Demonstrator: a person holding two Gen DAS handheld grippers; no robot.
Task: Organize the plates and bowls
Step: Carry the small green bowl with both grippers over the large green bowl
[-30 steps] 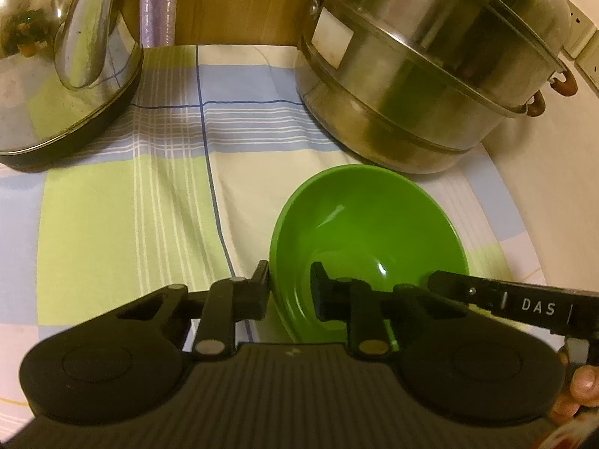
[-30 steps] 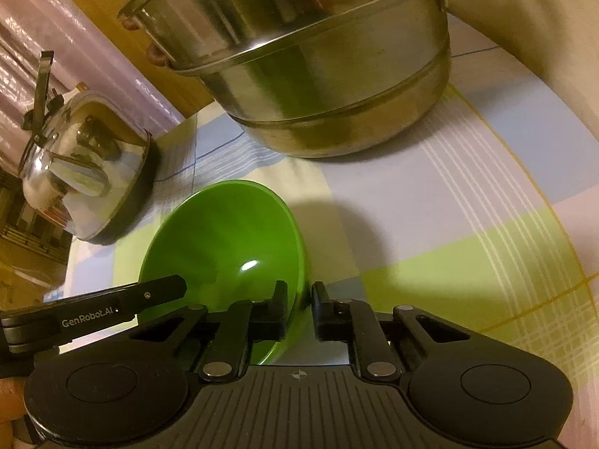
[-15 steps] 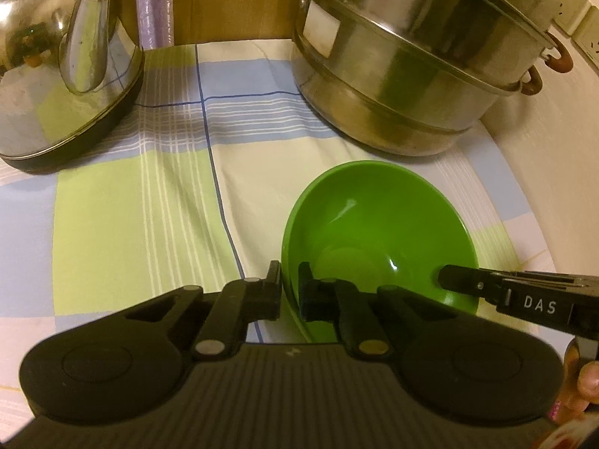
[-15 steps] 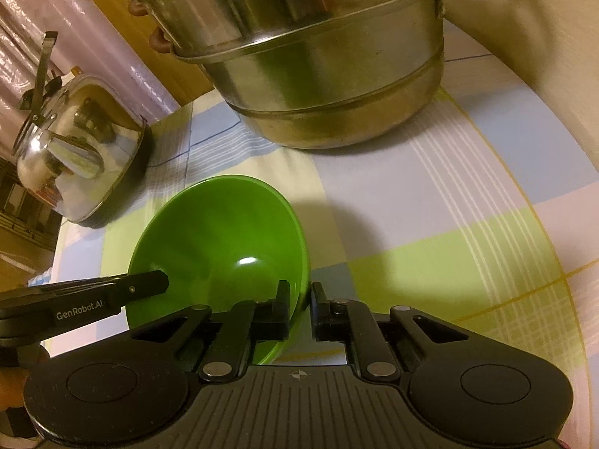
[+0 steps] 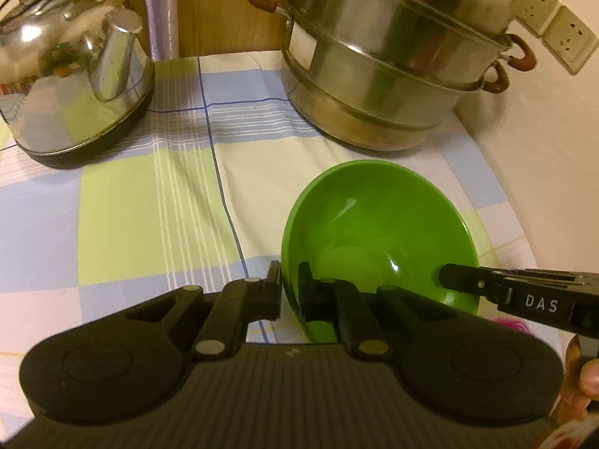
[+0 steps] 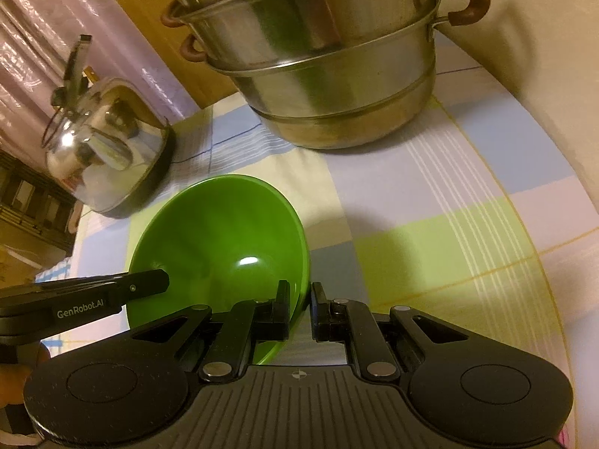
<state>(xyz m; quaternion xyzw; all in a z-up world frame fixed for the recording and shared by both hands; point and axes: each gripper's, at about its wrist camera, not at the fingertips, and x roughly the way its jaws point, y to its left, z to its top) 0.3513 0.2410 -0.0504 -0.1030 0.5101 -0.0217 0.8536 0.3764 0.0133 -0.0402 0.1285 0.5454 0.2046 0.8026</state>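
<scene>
Bowl (image 5: 378, 232) near edge hidden behind both claw bodies; whether it touches the checked cloth (image 5: 149, 205) on the desk is unclear. Left claw (image 5: 289, 290) clamps the bowl's left rim, right claw (image 6: 299, 307) clamps the opposite rim. Steel steamer pot (image 5: 382, 67) and kettle (image 5: 75, 67) sit behind, tops cut off.

Open cloth (image 5: 157, 209) — kettle (image 5: 71, 75), steamer (image 5: 385, 67) behind

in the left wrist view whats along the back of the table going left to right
kettle → wooden panel → stacked steel steamer pot → wall sockets
</scene>
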